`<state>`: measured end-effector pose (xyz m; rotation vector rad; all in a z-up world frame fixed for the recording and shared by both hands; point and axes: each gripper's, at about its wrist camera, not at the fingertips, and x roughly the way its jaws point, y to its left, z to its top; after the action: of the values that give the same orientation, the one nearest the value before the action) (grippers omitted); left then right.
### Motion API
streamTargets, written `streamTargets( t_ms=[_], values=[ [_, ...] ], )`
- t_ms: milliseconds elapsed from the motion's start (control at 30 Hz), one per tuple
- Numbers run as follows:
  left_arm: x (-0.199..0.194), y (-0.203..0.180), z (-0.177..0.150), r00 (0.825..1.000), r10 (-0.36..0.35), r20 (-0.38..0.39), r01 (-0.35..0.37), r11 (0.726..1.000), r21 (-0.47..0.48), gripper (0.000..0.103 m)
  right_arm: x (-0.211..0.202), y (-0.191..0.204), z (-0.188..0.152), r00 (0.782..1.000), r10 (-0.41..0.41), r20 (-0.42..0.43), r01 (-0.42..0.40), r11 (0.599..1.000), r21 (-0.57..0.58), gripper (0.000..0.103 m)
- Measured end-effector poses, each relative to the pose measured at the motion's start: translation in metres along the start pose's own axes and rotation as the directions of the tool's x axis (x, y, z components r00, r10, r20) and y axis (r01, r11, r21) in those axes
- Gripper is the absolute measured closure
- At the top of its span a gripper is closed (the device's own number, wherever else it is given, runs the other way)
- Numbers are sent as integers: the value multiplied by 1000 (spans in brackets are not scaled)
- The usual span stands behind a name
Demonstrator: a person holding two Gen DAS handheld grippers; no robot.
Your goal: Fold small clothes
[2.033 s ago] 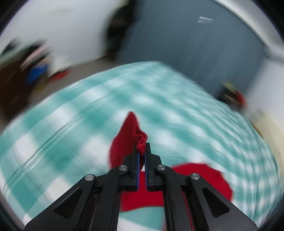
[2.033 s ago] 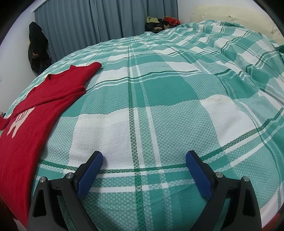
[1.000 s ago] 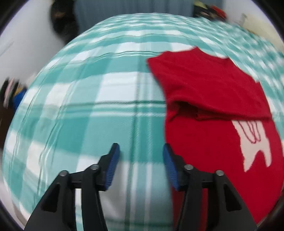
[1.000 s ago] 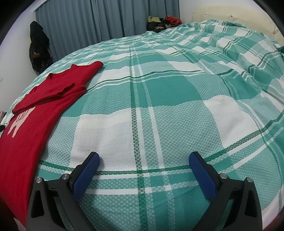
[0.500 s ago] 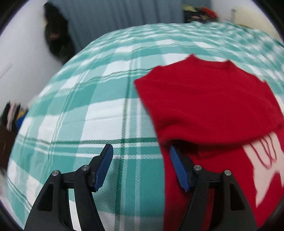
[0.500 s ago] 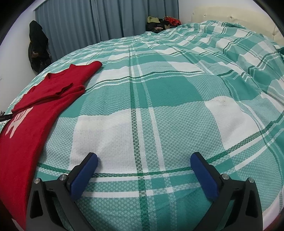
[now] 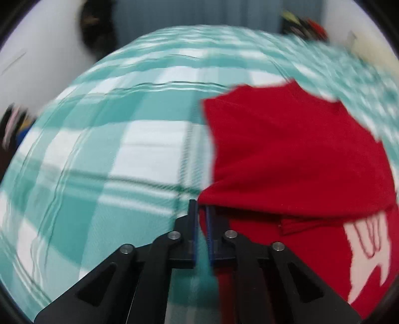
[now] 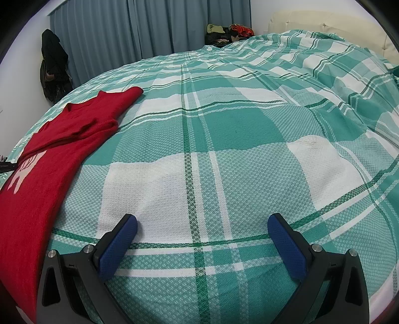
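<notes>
Motion-blurred left view, sharp right

Right tongs [image 8: 202, 239] wide apart, nothing between the blue pads [image 8: 118, 248], hovering low over the bed [image 8: 237, 129] with its teal/white plaid cover. Red sweater [image 8: 49, 159] lies flat at the left edge, one sleeve folded across the chest, white graphic [image 8: 23, 172] partly showing. Blue-grey curtains [image 8: 124, 30] behind; dark garment [image 8: 53, 67] hanging at left; clothes heap [image 8: 228, 32] in the far corner; cream headboard [image 8: 324, 22] top right.
</notes>
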<state>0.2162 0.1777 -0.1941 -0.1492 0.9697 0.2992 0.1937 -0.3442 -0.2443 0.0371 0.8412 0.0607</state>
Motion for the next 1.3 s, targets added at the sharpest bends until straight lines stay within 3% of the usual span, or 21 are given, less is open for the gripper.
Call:
streamTargets(
  t_ms=[33, 67, 167, 233, 300, 333, 367, 467, 567, 633, 700, 767, 933, 1000, 1067, 1200, 1300],
  values=[
    [0, 9, -8, 997, 72, 1, -72, 997, -33, 103, 0, 0, 0, 1000, 0, 1, 0, 1000, 0, 0],
    [2, 21, -15, 998, 67, -7, -67, 995, -78, 103, 0, 0, 0, 1000, 0, 1, 0, 1000, 0, 0],
    [4, 59, -26, 996, -83, -13, 78, 970, -232, 103, 0, 0, 0, 1000, 2, 1, -2, 1000, -1, 0],
    [-2, 61, -26, 996, -89, -18, 83, 973, -213, 102, 0, 0, 0, 1000, 3, 1, -3, 1000, 1, 0],
    [-13, 62, -24, 996, -88, -15, 83, 974, -212, 93, 0, 0, 0, 1000, 2, 1, -2, 1000, 0, 0],
    [-23, 61, -20, 994, -107, 17, 108, 970, -216, 83, 0, 0, 0, 1000, 1, 1, -1, 1000, 0, 0],
    [-33, 58, -13, 991, -118, 57, 127, 969, -212, 81, 0, 0, 0, 1000, 1, 2, -1, 1000, 0, 0],
    [-49, 37, 12, 973, -188, 130, 209, 963, -170, 81, 0, 0, 0, 1000, -3, 5, 3, 1000, -1, 0],
    [-46, 7, 29, 961, -236, 144, 250, 964, -92, 96, 0, 1, 0, 1000, -3, 5, 3, 1000, -1, 0],
    [-20, -9, 24, 973, -225, 60, 228, 973, -44, 100, 0, 1, 0, 1000, -2, 5, 2, 1000, -1, 0],
    [17, -4, 3, 984, -159, -79, 155, 987, -52, 103, 1, 1, 0, 1000, -1, 4, 1, 1000, 0, 0],
    [18, 11, -7, 978, -203, -46, 198, 975, -103, 101, 1, 0, 0, 1000, 3, 2, -3, 1000, 1, 0],
    [8, 21, -8, 991, -113, -72, 107, 992, -72, 97, 1, 1, 0, 1000, 4, 0, -4, 1000, -1, 0],
    [-6, 24, -7, 992, -118, -52, 112, 989, -99, 85, 1, 1, 0, 1000, 3, -2, -3, 1000, -1, 0],
    [-24, 21, -4, 992, -125, 13, 126, 987, -104, 62, 1, 1, 0, 1000, 3, -1, -3, 1000, -1, 0],
    [-35, 4, 11, 986, -142, 91, 149, 985, -82, 51, 0, 1, 0, 1000, 1, 2, -1, 1000, -2, 0],
    [-15, 0, 8, 995, -93, 40, 96, 991, -91, 35, 0, 1, 0, 1000, 0, 4, 0, 1000, -3, 0]
  ],
)
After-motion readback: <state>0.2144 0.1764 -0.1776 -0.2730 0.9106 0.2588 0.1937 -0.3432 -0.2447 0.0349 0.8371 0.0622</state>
